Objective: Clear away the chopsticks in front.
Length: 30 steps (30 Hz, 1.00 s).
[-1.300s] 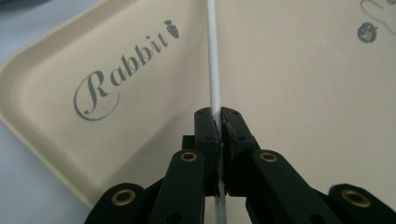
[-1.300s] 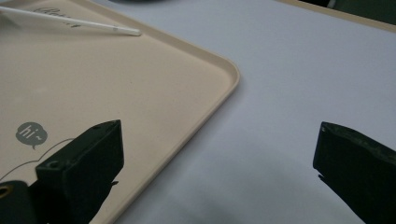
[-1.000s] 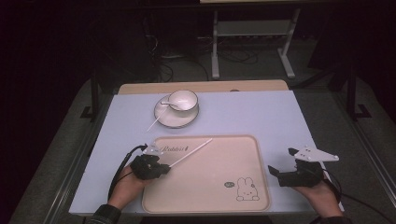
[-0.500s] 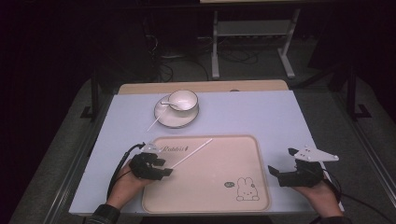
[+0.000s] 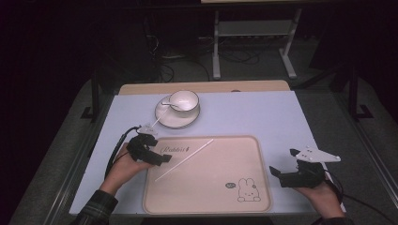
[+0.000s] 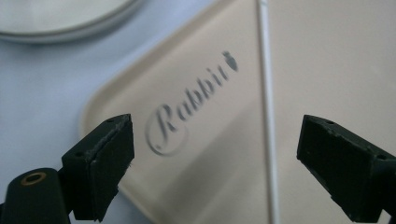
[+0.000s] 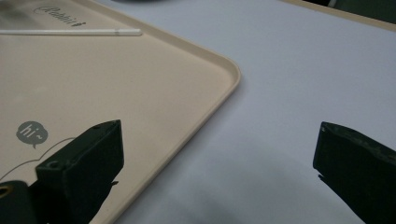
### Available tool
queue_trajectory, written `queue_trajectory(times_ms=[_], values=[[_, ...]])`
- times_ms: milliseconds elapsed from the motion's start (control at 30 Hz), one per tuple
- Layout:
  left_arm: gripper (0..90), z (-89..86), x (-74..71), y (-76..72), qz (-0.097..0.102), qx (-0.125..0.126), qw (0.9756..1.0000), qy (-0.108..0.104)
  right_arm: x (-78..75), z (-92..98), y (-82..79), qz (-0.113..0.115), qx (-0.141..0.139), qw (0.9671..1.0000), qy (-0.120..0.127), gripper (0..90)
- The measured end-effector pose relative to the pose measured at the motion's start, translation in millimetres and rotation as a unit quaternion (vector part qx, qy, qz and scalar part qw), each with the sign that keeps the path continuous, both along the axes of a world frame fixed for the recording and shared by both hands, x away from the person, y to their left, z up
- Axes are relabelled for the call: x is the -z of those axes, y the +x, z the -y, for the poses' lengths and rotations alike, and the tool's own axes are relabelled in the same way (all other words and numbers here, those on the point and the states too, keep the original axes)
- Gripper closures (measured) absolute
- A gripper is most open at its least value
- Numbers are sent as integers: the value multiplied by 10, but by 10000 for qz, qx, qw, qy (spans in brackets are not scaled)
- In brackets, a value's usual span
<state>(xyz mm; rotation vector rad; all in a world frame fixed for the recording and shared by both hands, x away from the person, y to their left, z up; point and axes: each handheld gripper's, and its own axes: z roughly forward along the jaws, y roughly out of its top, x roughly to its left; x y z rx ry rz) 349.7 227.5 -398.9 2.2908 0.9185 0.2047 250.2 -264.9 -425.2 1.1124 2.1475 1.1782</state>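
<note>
While the white stick [image 5: 184,160] lies free on the beige tray [image 5: 244,154], the left tongs [image 5: 157,157], just opened, and right tongs [image 5: 277,173] gape empty

There is 1 tray [image 5: 206,187], beige, with 1 white stick [image 5: 184,159] lying on it; in the left gripper view that stick [image 6: 268,140] runs between the 2 spread fingers, nearer the right-hand one. The tray carries 1 rabbit drawing [image 5: 247,190], 1 "hi" speech bubble [image 7: 31,133] just above one finger of the right gripper, and 1 word, "Rabbit" [image 6: 191,102], ahead of the left gripper's fingers. Beyond the fingers stand 1 saucer [image 5: 177,115], 1 cup [image 5: 183,100] on it and 1 spoon [image 5: 162,114]. There are 2 grippers, left gripper [image 5: 159,158] and right gripper [image 5: 278,175], each with 2 black fingers, held in 2 hands. All rests on 1 table [image 5: 263,117].
</note>
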Motion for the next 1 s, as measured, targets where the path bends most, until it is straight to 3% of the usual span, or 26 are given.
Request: queue_trajectory(times_ms=[100,267,567,833,1000], values=[[104,-15,-96,175,89,-38,9999,74,-1,0,-5,8,-2,10000,7,12],[106,-57,-185,505,304,-233,9993,17,1,8,-5,3,1,10000,17,12],[124,-18,-191,1018,521,-327,9975,355,3,23,-10,-8,13,10000,34,12],[146,28,-45,1386,293,-495,9960,686,8,28,-7,-10,-3,10000,52,12],[271,64,33,1506,357,-629,9945,759,7,17,-9,-12,-34,10000,56,12]])
